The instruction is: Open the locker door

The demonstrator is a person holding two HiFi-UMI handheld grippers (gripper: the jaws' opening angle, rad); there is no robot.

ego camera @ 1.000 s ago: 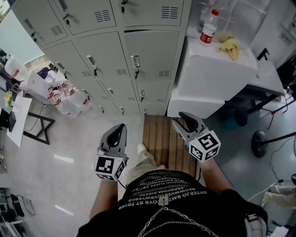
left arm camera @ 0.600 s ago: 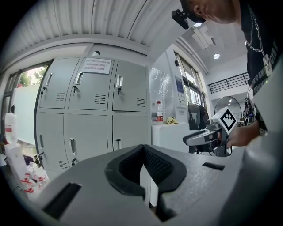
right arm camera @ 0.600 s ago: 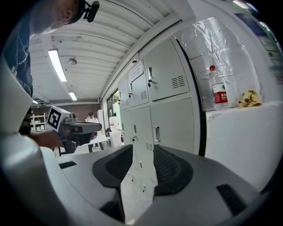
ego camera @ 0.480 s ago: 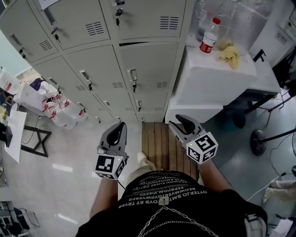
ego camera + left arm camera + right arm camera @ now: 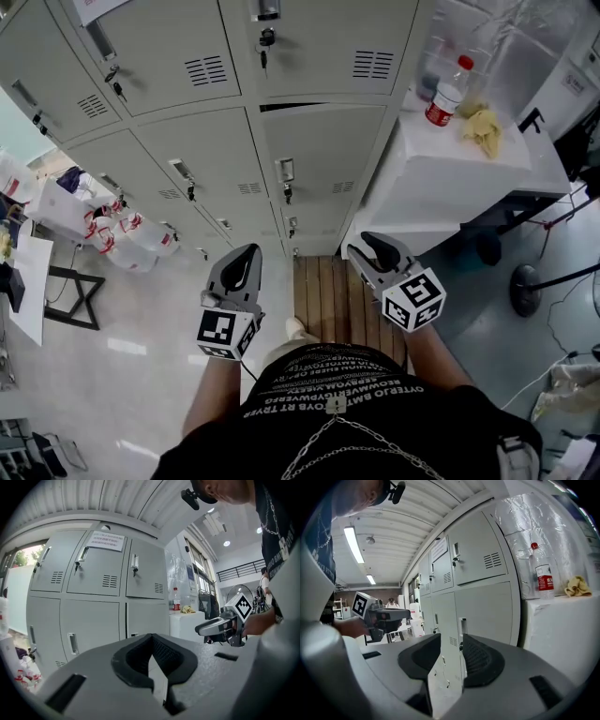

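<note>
Grey lockers fill the wall ahead. The middle-row door (image 5: 323,155) beside the white cabinet shows a dark gap along its top edge, and its handle (image 5: 286,171) has a key under it. My left gripper (image 5: 242,267) hangs in the air well short of the lockers, shut and holding nothing (image 5: 151,641). My right gripper (image 5: 375,248) is level with it, also clear of the doors, open and empty (image 5: 449,641). Through its jaws I see that door's handle (image 5: 461,625) at a distance.
A white cabinet (image 5: 450,178) stands right of the lockers with a red-capped bottle (image 5: 448,94) and a yellow cloth (image 5: 486,127) on it. A wooden slat board (image 5: 328,295) lies on the floor below me. Plastic bags (image 5: 112,230) sit at the lockers' left foot.
The lockers have grown larger and slid down in the head view, as the person has come closer. Both grippers keep about the same pose and jaw opening.
</note>
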